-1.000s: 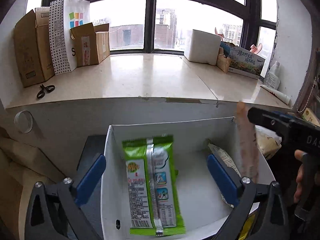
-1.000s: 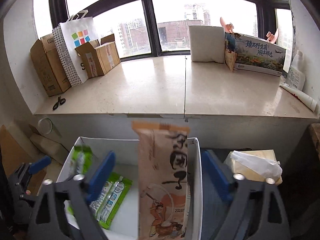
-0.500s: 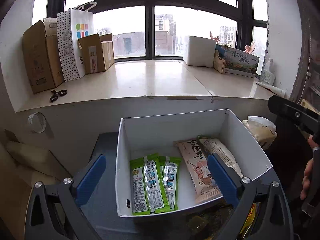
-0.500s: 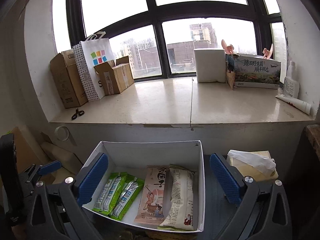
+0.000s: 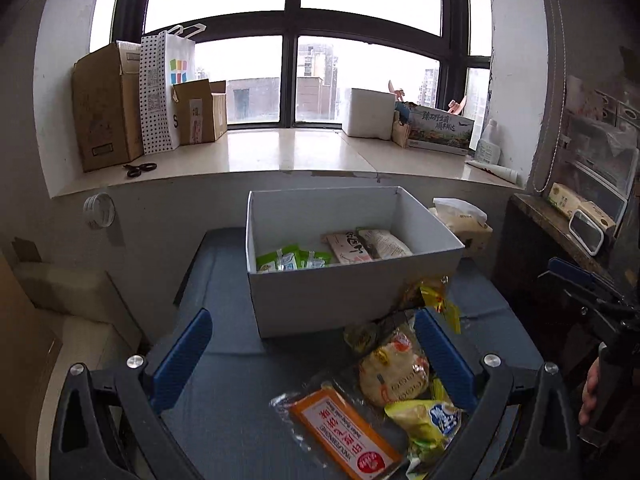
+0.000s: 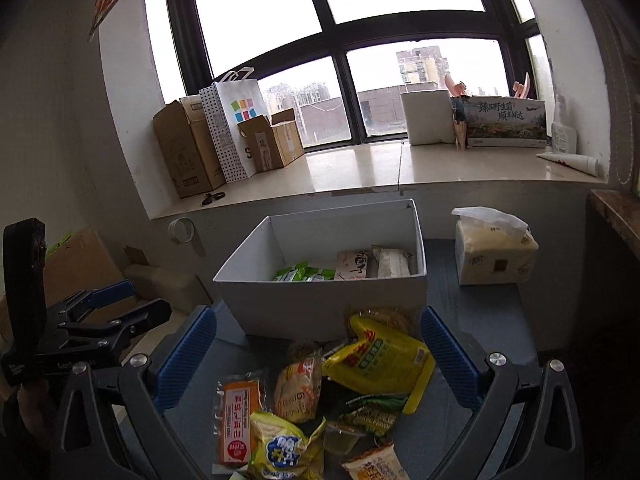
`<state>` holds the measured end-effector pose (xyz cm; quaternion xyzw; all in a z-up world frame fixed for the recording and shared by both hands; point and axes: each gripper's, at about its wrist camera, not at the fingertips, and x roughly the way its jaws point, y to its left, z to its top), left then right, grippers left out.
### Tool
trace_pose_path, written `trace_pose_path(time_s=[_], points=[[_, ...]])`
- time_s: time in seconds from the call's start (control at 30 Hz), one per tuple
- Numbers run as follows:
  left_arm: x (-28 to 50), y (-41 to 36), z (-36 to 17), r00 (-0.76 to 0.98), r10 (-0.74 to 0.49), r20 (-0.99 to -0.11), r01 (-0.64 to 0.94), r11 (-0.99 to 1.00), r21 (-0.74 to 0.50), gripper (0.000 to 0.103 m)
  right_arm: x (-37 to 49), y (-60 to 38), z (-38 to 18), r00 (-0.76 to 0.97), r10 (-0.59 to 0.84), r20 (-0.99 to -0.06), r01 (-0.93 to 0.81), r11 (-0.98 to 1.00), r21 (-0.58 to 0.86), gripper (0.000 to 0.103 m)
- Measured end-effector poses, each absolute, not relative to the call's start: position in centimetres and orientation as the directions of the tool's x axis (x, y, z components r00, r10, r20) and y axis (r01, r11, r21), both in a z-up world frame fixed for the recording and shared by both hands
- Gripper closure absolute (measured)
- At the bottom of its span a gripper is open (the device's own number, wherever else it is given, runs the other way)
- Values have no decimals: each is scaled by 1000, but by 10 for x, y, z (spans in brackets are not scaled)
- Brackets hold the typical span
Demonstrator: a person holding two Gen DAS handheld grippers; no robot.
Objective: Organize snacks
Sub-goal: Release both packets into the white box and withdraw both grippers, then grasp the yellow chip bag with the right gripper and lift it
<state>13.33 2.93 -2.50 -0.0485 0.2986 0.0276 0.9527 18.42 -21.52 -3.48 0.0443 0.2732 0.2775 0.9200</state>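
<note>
A white box (image 5: 352, 296) (image 6: 320, 300) stands on the dark blue table; inside lie green packets (image 5: 294, 260) (image 6: 304, 273), a pink packet (image 5: 346, 246) (image 6: 354, 265) and a pale packet (image 5: 384, 243) (image 6: 391, 262). A heap of loose snacks lies in front of the box: an orange bar (image 5: 344, 432) (image 6: 238, 420), a yellow bag (image 6: 378, 360), a round biscuit pack (image 5: 394, 374) (image 6: 298, 386). My left gripper (image 5: 316, 358) is open above the heap's left side, holding nothing. My right gripper (image 6: 316, 354) is open over the heap, also holding nothing.
A tissue pack (image 6: 494, 250) (image 5: 460, 220) sits right of the box. Cardboard boxes (image 5: 106, 108), a dotted paper bag (image 5: 160, 92) and scissors (image 5: 140, 169) occupy the window sill's left end; a white block (image 5: 368, 112) and printed carton (image 5: 438, 130) its right end.
Both grippers have pulled back and away from the box. The pink packet that the right gripper held a second ago now lies in the box, and the loose heap has come into view.
</note>
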Motion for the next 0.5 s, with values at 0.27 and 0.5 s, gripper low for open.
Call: trace_pose_path(time_s=[0.27,0.5], points=[[78,17,-72,775,-33,-632,-80,986,-149,0,124,-208,-120,668,404,-625,-367,909,196,0],[61,19,-79,772,-15,-635,-99,985,-143,0,132,-178,-146,569,413,-712,-398,895,201,0]])
